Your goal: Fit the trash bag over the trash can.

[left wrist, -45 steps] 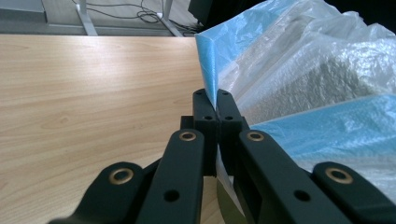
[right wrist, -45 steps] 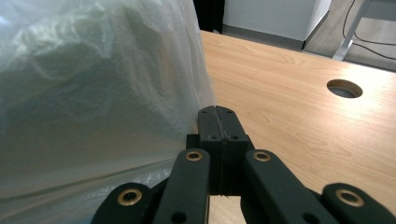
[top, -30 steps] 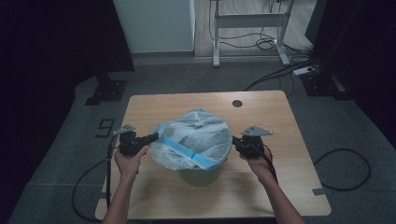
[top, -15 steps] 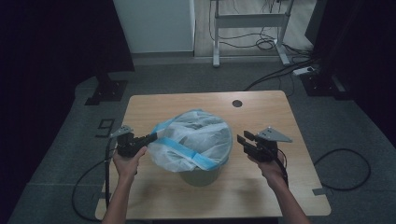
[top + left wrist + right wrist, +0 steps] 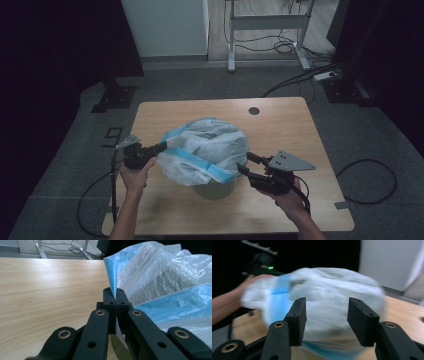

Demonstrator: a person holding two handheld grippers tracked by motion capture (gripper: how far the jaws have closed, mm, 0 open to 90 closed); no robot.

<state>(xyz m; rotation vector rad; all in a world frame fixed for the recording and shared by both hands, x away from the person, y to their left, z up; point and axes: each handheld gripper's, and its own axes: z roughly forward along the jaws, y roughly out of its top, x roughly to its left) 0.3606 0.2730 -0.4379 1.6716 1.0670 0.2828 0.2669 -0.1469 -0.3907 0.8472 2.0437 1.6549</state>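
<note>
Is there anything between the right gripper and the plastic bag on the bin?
Nothing visible. The right gripper, jaws just opening and empty, faces the plastic bag across a bare gap. The left gripper pinches the bag's blue edge.

My left gripper (image 5: 161,147) clamped on the blue-banded edge of the translucent white plastic bag (image 5: 205,150), the bag draped over a pale round bin (image 5: 216,190) between my tools, my right gripper (image 5: 248,164) just opened, jaws apart beside the bag, nothing between them, light wooden table (image 5: 285,125) beneath

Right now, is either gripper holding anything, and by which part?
The left gripper is shut on the blue edge of the plastic bag. The right gripper has just been opening and holds nothing.
</note>
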